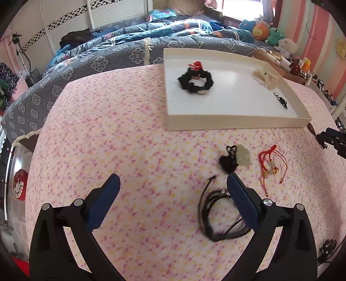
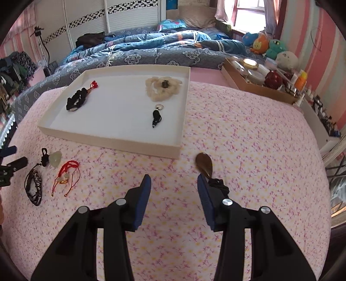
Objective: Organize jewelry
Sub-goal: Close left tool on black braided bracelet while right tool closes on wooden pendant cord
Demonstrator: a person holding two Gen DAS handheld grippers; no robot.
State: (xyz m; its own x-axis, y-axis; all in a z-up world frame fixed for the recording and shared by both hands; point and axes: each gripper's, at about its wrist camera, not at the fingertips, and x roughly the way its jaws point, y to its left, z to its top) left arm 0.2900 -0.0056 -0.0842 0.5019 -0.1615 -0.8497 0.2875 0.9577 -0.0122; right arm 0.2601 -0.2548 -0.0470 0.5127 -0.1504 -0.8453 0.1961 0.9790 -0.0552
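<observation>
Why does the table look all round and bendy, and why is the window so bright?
Left wrist view: the fisheye lens bulges the pink tablecloth and bends the white tray; the patterned cloth near the tongs looks smeared. Right wrist view: same bulge, dark corners, and daylight washes out the window.

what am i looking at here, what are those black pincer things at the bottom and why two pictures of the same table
Those are two hand-held grippers; a person carries one in each hand, and each has a wide-angle camera looking along its jaws. One picture comes from the left gripper, the other from the right gripper. Both have jaws open, holding nothing.

On the pink flowered cloth sits a white tray already holding a black scrunchie, a cream fluffy piece and a small black keyring charm. Still loose on the cloth: a black cord bracelet, a pale green pendant, a red string bracelet and a brown teardrop pendant.
</observation>
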